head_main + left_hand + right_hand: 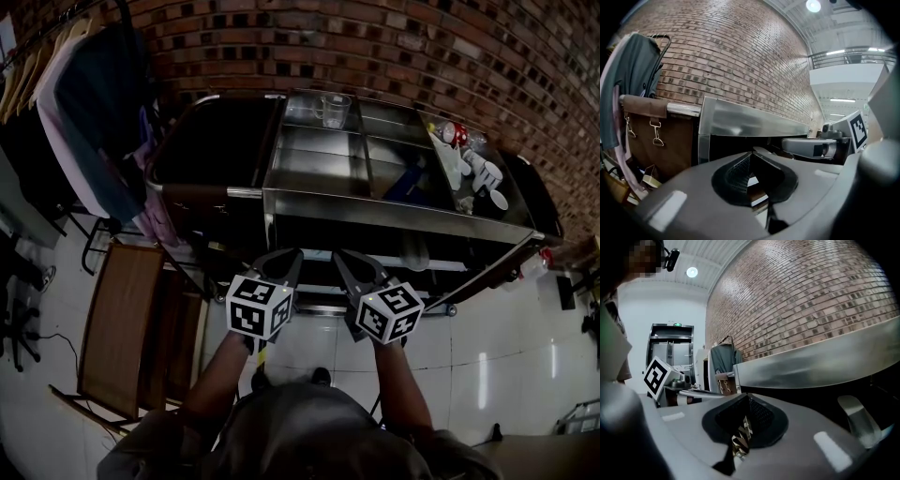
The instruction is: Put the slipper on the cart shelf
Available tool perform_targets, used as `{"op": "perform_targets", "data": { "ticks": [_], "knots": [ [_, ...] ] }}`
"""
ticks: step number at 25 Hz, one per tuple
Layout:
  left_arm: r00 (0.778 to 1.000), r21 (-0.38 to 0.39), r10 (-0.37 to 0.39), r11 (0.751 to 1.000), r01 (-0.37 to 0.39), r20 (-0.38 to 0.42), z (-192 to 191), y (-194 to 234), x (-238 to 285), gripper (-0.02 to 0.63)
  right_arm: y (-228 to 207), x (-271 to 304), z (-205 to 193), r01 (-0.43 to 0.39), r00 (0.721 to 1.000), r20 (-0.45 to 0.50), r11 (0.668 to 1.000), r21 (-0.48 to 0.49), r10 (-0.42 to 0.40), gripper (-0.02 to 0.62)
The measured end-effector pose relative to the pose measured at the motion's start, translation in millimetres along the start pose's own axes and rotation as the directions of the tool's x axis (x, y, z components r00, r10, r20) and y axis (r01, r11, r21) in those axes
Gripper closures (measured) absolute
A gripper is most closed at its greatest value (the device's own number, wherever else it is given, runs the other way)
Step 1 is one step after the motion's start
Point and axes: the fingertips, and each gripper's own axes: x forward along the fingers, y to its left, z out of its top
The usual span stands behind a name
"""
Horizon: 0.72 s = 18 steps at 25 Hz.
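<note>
The pale slipper [855,420] appears to lie on the cart shelf [469,265], below the steel top and toward the right. The left tool [289,255] and right tool [343,257] hover on the near side, both pressed together and empty. The placing looks done, with nothing obvious left.

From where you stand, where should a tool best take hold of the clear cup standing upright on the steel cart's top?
Take the clear handled cup by its rim, one jaw inside and one outside, coming down from above. It stands upright with its mouth open upward, and the compartment walls of the stainless steel cart around it would likely hinder a sideways approach.
</note>
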Motion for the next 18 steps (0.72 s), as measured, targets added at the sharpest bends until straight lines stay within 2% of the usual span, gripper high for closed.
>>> {"op": "perform_targets", "data": {
  "ticks": [18],
  "knots": [
    [1.000, -0.001, 0.003, 1.000, -0.003, -0.003, -0.1, -2.3, 2.6, 0.598, -2.1, -0.2, 3.2, -0.018, 1.000, 0.002, 1.000, -0.002, 0.018, 0.595]
  ]
}}
